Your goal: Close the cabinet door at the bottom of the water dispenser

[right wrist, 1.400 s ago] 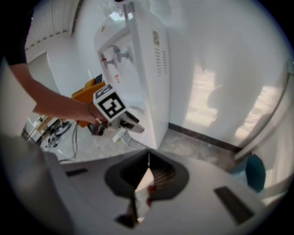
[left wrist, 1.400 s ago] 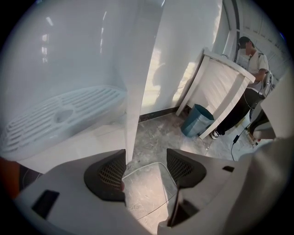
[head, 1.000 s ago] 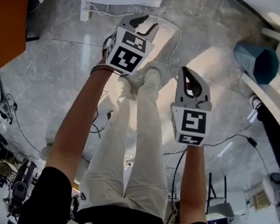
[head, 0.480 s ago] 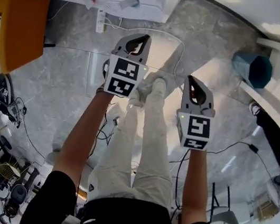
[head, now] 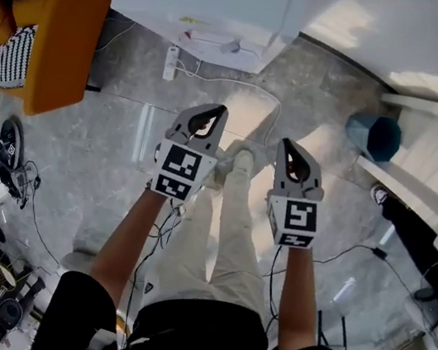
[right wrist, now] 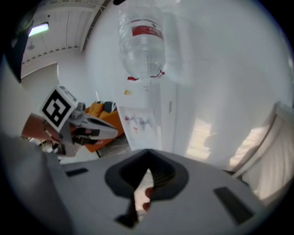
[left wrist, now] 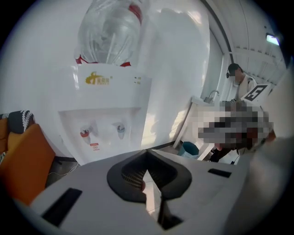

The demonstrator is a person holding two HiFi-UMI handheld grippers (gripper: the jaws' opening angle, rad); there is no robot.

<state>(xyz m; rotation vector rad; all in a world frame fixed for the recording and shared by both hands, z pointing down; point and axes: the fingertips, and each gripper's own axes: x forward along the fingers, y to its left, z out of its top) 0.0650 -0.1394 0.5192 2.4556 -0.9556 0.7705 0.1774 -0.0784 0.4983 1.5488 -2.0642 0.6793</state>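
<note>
Risks, as we judge them: the cabinet door sits at the foot of the water dispenser (left wrist: 108, 98), but both gripper views aim at its upper half. We cannot tell whether the door is ajar or shut, so going in blind could put a push on the wrong panel. A hard shove might rock the tall body under its top-heavy bottle (left wrist: 110, 32). A power strip (head: 172, 61) and cable (head: 243, 85) lie by the base, a snag for feet. The left gripper (left wrist: 147, 152) is closed on nothing, and the right gripper (right wrist: 148, 151) likewise has its tips together. Both are well apart from the dispenser. We note that it is white and glossy, with two taps (left wrist: 120, 130) in a recess, and stands ahead by the wall near an orange seat (head: 67, 34).
</note>
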